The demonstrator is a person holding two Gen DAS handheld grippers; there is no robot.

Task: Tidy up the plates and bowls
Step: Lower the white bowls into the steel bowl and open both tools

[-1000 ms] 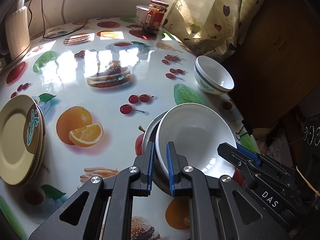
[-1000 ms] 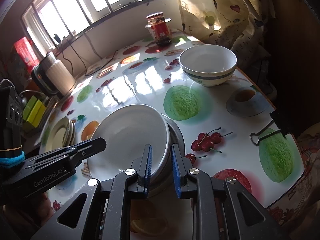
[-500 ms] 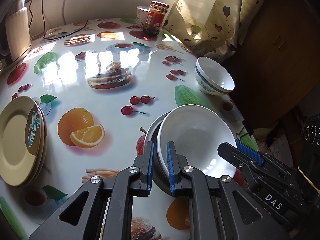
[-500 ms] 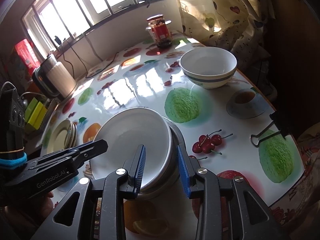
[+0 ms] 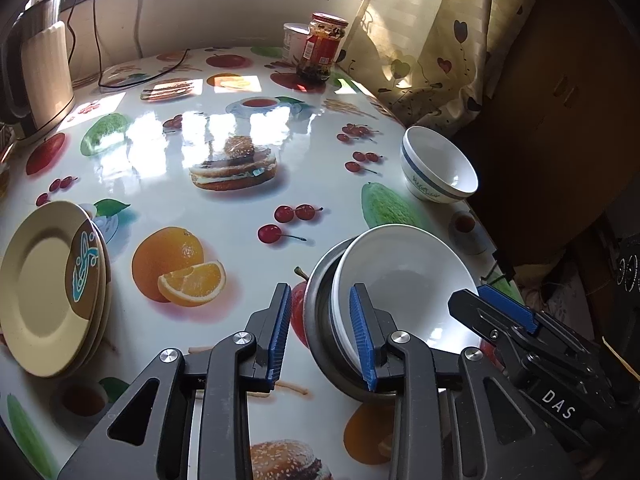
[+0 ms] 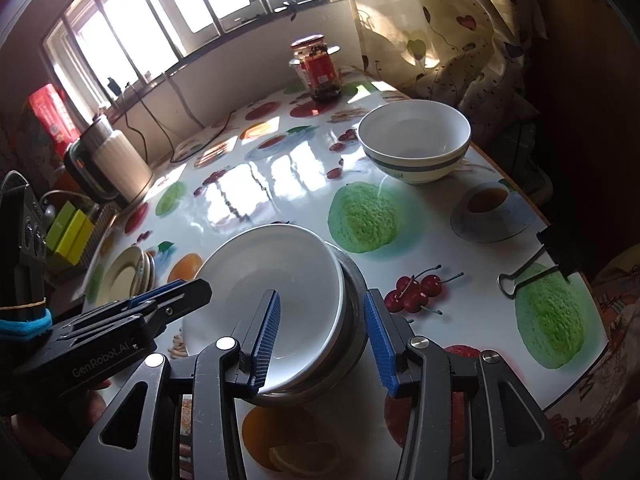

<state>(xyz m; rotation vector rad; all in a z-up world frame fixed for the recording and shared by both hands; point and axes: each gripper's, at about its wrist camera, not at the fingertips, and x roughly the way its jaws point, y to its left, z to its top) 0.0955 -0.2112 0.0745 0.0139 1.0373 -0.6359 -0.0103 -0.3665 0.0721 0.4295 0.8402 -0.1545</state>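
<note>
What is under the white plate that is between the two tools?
The white plate rests tilted in a metal bowl; only the bowl's rim and side show. Its inside and the table beneath are covered.

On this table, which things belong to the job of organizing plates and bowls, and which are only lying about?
Belong to the job:
- white bowl, set in the metal bowl
- striped bowl near the table edge
- stack of plates

Only lying about:
- jar
- white tub behind the jar
- kettle
- binder clip
</note>
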